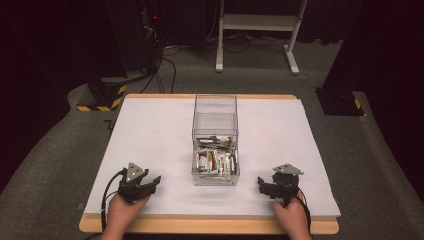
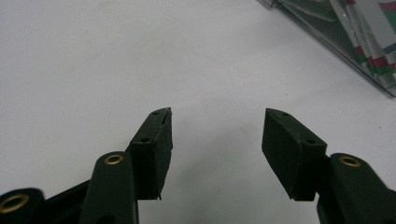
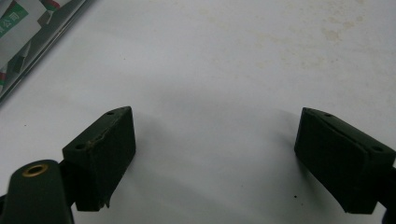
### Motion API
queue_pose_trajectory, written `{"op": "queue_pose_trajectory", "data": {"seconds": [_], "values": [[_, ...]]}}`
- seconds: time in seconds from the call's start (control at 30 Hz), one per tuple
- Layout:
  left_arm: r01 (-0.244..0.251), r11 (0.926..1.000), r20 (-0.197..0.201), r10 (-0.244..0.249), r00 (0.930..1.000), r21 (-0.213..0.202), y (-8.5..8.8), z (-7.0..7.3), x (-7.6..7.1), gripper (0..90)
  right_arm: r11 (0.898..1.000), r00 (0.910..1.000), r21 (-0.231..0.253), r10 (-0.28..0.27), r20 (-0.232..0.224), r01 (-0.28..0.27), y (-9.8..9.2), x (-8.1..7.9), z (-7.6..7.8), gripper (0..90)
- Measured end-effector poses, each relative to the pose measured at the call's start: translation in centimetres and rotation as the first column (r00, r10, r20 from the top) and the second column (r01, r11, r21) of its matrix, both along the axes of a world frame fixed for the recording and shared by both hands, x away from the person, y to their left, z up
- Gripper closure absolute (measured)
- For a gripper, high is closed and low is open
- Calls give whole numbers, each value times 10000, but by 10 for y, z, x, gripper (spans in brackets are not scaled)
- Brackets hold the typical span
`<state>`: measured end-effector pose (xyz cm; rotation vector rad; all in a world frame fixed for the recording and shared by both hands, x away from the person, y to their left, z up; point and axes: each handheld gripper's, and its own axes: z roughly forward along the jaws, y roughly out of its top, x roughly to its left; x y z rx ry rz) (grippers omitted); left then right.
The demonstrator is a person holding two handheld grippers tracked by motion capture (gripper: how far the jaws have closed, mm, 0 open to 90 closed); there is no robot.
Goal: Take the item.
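Observation:
A clear plastic box (image 1: 215, 145) stands in the middle of the white table (image 1: 150, 135), its near half full of small red, green and white packets (image 1: 215, 161). My left gripper (image 1: 156, 181) rests on the table near the front edge, left of the box, and points toward it. In the left gripper view my left gripper (image 2: 217, 128) stands open over bare white surface, with the box corner (image 2: 373, 70) at the upper right. My right gripper (image 1: 260, 184) lies right of the box; the right gripper view has my right gripper (image 3: 215, 135) open wide with nothing between its pads, the box (image 3: 28, 32) at the upper left.
A wooden rim (image 1: 210, 226) runs along the table's front edge. Beyond the table lie grey carpet, a white stand (image 1: 257, 35), cables and dark equipment with a yellow-black striped base (image 1: 102, 97).

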<state>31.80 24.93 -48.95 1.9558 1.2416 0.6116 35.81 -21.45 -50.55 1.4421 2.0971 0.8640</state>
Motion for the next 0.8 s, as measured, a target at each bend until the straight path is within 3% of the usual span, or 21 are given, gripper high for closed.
{"op": "queue_pose_trajectory", "data": {"seconds": [0.37, 0.53, 0.8], "values": [[463, 9989, 223, -461, 9987, -65, -11, 9, -4, 421, 10000, 10000, -1, 3, 2, -3, 0, 0, 0, 125], [397, 9992, 343, -396, 9986, -17, -16, 12, -6, 339, 10000, 10000, -1, 4, 3, -4, 0, 0, 0, 125], [403, 9987, 584, -386, 9975, -296, -20, 19, -10, 300, 10000, 10000, 2, 5, 17, -5, 0, 0, 0, 125]]}}
